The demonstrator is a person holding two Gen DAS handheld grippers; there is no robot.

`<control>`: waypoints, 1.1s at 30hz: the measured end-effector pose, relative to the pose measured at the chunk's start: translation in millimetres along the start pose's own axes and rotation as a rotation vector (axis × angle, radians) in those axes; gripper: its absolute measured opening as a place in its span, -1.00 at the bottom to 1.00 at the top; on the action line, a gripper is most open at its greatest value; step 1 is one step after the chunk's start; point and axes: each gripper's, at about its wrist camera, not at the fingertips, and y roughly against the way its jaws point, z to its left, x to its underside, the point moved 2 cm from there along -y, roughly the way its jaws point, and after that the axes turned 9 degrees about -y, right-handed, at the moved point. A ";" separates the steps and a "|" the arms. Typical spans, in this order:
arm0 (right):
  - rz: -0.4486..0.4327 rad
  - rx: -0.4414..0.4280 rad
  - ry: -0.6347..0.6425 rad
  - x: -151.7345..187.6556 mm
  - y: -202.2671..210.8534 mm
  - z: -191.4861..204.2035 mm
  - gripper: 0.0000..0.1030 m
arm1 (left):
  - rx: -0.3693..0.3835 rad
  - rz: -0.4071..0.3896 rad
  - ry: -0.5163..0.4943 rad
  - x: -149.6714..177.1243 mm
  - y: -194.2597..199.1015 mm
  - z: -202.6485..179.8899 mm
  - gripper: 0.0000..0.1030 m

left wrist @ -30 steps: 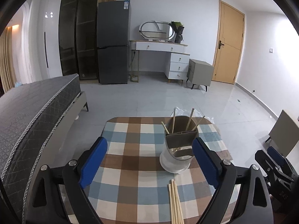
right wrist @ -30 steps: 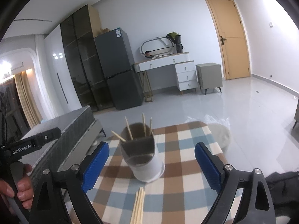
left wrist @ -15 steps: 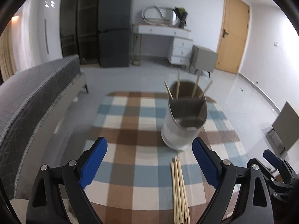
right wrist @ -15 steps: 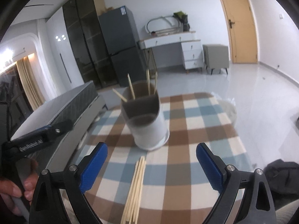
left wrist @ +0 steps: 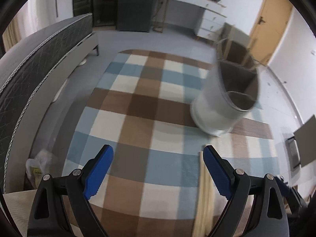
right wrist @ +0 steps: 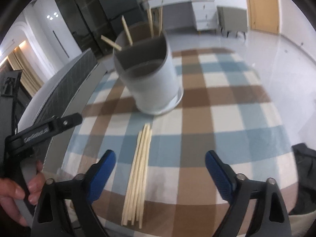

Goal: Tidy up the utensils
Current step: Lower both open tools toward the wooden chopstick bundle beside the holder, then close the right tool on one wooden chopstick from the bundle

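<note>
Left wrist view: the left tool (left wrist: 158, 156) was seen wide open and empty above the checked bench (left wrist: 138, 106), and compared with a second before it had been tipped downward and swung to the left, so that the utensil holder (left wrist: 227, 96) had slid to the upper right and the loose chopsticks (left wrist: 204, 193) lay just beside the right finger (left wrist: 216, 172), not between the fingers; the picture was blurred by motion. Right wrist view: the right tool (right wrist: 158, 158) was likewise wide open and empty, and had been lowered and pitched toward the bench, with the bundle of chopsticks (right wrist: 138, 175) now lying between its fingers, left of centre, and the holder (right wrist: 148, 73), four sticks standing in its rear compartment, just beyond. A first pickup by the right tool was judged to be in preparation. The person's left hand (right wrist: 17, 195) was seen gripping the other tool's handle at the left edge.
</note>
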 end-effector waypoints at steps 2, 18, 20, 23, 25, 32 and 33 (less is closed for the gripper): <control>0.030 0.022 0.012 0.3 -11.1 1.6 0.69 | -0.025 0.025 0.015 0.5 -10.2 5.3 0.74; 0.191 0.133 0.122 -8.6 -87.0 17.4 -0.06 | 0.007 0.118 0.184 -8.7 -27.2 37.9 0.73; 0.200 0.134 0.142 -7.0 -90.9 20.7 -0.15 | 0.012 0.119 0.208 -10.0 -27.0 42.9 0.73; 0.201 0.166 0.196 -4.1 -93.2 27.7 -0.19 | 0.026 0.129 0.231 -10.5 -26.9 46.1 0.73; 0.202 0.167 0.207 -4.6 -94.4 30.2 -0.28 | 0.030 0.128 0.234 -10.8 -25.8 45.9 0.73; 0.215 0.192 0.244 -12.8 -102.3 41.3 -0.43 | 0.036 0.140 0.251 -11.3 -25.3 50.2 0.73; 0.219 0.200 0.253 -14.6 -104.0 44.0 -0.53 | 0.035 0.141 0.258 -11.4 -25.3 51.8 0.73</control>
